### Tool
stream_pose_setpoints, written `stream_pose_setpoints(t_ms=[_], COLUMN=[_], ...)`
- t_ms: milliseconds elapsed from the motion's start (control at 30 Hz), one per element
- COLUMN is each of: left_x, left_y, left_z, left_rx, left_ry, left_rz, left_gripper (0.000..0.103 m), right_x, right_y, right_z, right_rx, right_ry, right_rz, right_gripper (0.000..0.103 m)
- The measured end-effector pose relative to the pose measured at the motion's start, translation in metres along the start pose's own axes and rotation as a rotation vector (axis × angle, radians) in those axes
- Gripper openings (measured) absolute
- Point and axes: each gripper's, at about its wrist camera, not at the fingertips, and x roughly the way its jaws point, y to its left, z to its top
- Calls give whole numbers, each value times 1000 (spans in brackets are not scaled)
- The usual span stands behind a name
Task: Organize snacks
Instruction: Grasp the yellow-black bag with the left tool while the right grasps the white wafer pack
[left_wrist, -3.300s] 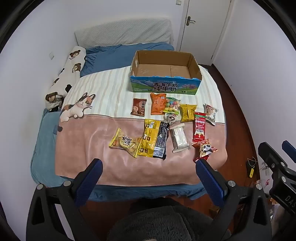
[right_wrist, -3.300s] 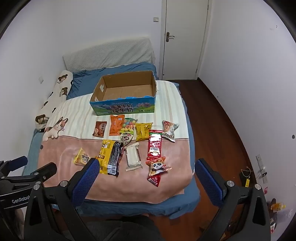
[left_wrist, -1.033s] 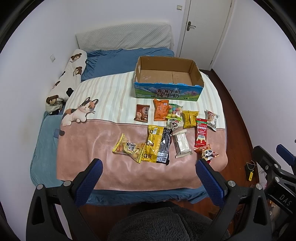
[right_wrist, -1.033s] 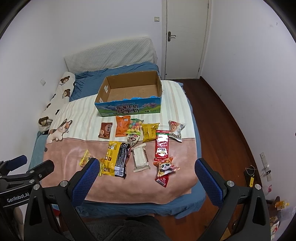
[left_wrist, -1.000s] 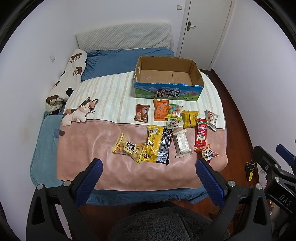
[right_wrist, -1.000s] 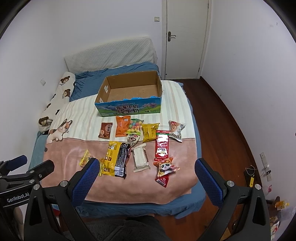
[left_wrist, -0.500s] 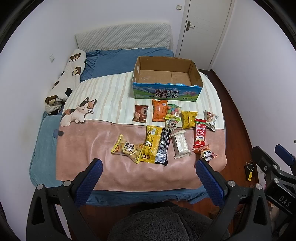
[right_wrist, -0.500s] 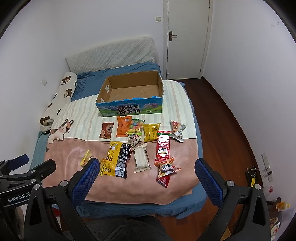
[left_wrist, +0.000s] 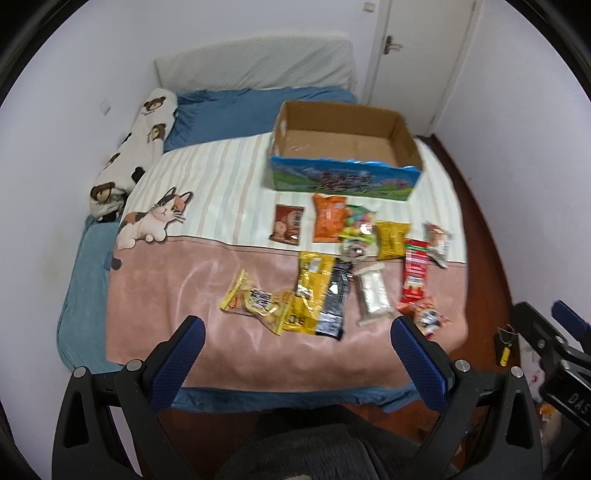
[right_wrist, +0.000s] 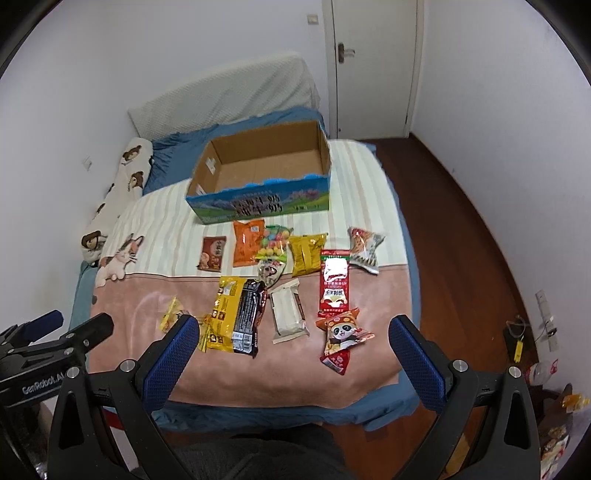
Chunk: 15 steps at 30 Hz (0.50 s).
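An empty cardboard box (left_wrist: 343, 142) (right_wrist: 264, 164) with a blue printed front stands at the far side of the bed blanket. Several snack packets lie in front of it: an orange bag (left_wrist: 328, 217) (right_wrist: 247, 247), a yellow-and-black bag (left_wrist: 319, 297) (right_wrist: 238, 314), a long red packet (left_wrist: 415, 275) (right_wrist: 334, 282), a white bar (left_wrist: 373, 295) (right_wrist: 288, 312) and a panda packet (right_wrist: 341, 332). My left gripper (left_wrist: 299, 334) hangs open over the bed's near edge. My right gripper (right_wrist: 291, 332) is open too, holding nothing.
A striped and pink blanket (left_wrist: 177, 280) with a cat print (left_wrist: 155, 218) covers the bed. A bear pillow (left_wrist: 136, 147) lies along the left wall. Wooden floor (right_wrist: 461, 229) and a white door (right_wrist: 373, 62) are on the right. A person's dark clothing (right_wrist: 258, 454) fills the bottom.
Both grippers have moved closer to the bed, so the snacks and box look larger. Nothing on the bed has shifted.
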Motion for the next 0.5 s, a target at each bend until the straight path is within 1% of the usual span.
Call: stream_pose_setpoints(t_ms=[100, 200, 233, 333, 433, 500], left_x=[39, 87, 105, 162, 210, 247], left_y=[5, 7, 8, 5, -3, -14], left_z=[10, 19, 20, 22, 21, 21], left_rx=[-15, -16, -11, 3, 24, 49], left_ry=[33, 97, 129, 212, 286, 349], left_rz=[33, 38, 35, 23, -3, -30], left_gripper=[103, 103, 103, 103, 103, 103], right_x=[43, 97, 116, 176, 226, 250], right_y=[-4, -10, -11, -15, -20, -20], right_z=[7, 14, 15, 15, 12, 10], right_rx=[22, 42, 46, 64, 69, 68], right_ry=[47, 111, 138, 222, 272, 296], right_rz=[5, 4, 8, 59, 79, 78], right_gripper=[103, 103, 103, 103, 103, 102])
